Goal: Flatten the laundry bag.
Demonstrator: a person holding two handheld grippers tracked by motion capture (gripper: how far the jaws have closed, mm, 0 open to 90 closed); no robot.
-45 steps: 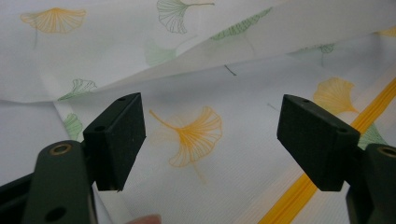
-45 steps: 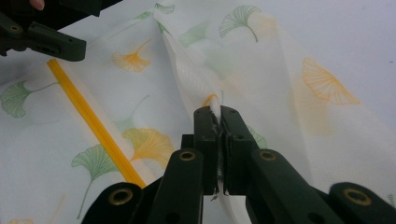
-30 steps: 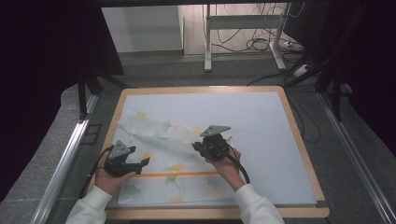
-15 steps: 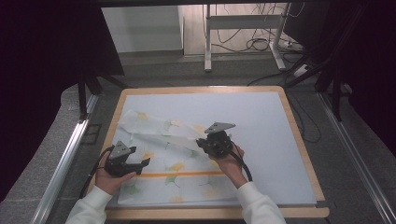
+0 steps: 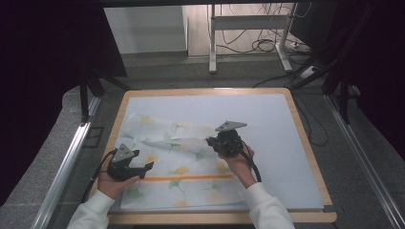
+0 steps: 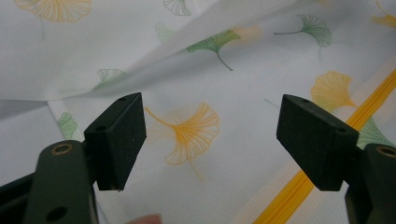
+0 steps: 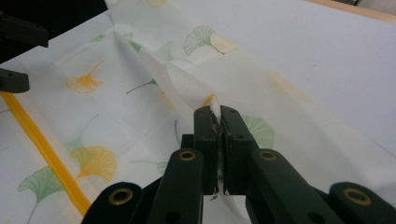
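White ginkgo-print cloth point(image 5: 181, 162) lies spread on the tabletop point(image 5: 296, 143). Nearest, the left hand-held gripper point(image 6: 210, 140) hovers wide open over it, empty. Farther out, the right hand-held gripper point(image 7: 219, 116) pinches a raised fold; draw it slowly, staying low. Compared with earlier, that gripper has shifted slightly rightward.

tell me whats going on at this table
A person is working a white cloth printed with ginkgo leaves, using a handheld claw in each hand. The right claw is shut on a pinched fold of the cloth and lifts it slightly off the table. The left claw hangs open over the cloth near its orange stripe, gripping nothing.
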